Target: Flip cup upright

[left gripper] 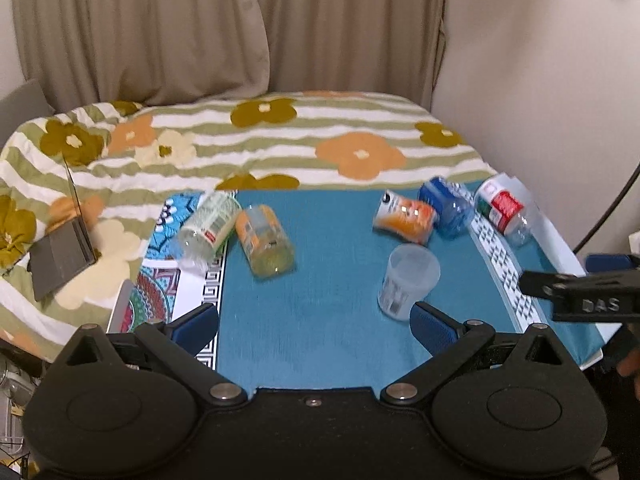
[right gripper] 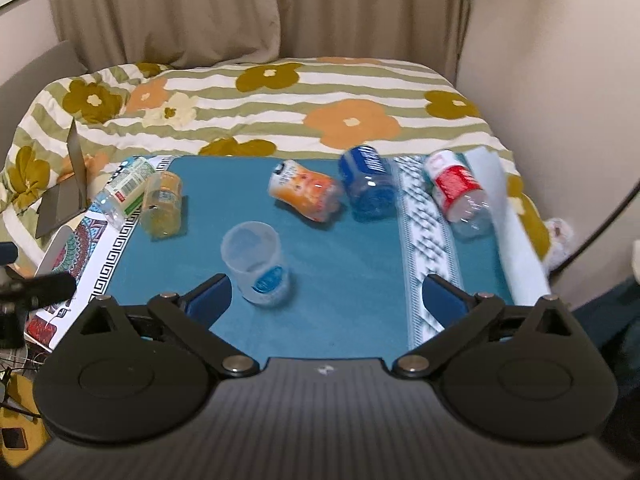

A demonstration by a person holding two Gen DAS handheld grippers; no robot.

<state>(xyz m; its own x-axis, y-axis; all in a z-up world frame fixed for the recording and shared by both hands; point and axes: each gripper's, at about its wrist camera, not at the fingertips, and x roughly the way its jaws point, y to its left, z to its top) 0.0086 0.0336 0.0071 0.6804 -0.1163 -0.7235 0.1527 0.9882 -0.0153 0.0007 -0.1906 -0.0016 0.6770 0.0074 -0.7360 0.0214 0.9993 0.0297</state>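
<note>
both tongs are held apart, nothing gripped: left gripper [left gripper: 314,326], right gripper [right gripper: 326,294]. the clear plastic cup [right gripper: 256,262] stands mouth-up on the teal mat [right gripper: 340,320], just ahead of the right gripper's left finger, w/ bottles lying beyond. judged light, thin-walled, slippery, prob. crushable; best taken gently mid-wall, across the sides.

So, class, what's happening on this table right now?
A person holds two hand-held grippers over a blue mat. Both the left hand-held gripper and right hand-held gripper are open and empty. The clear plastic cup stands mouth-up, untouched, while five bottles lie on their sides around it.
</note>
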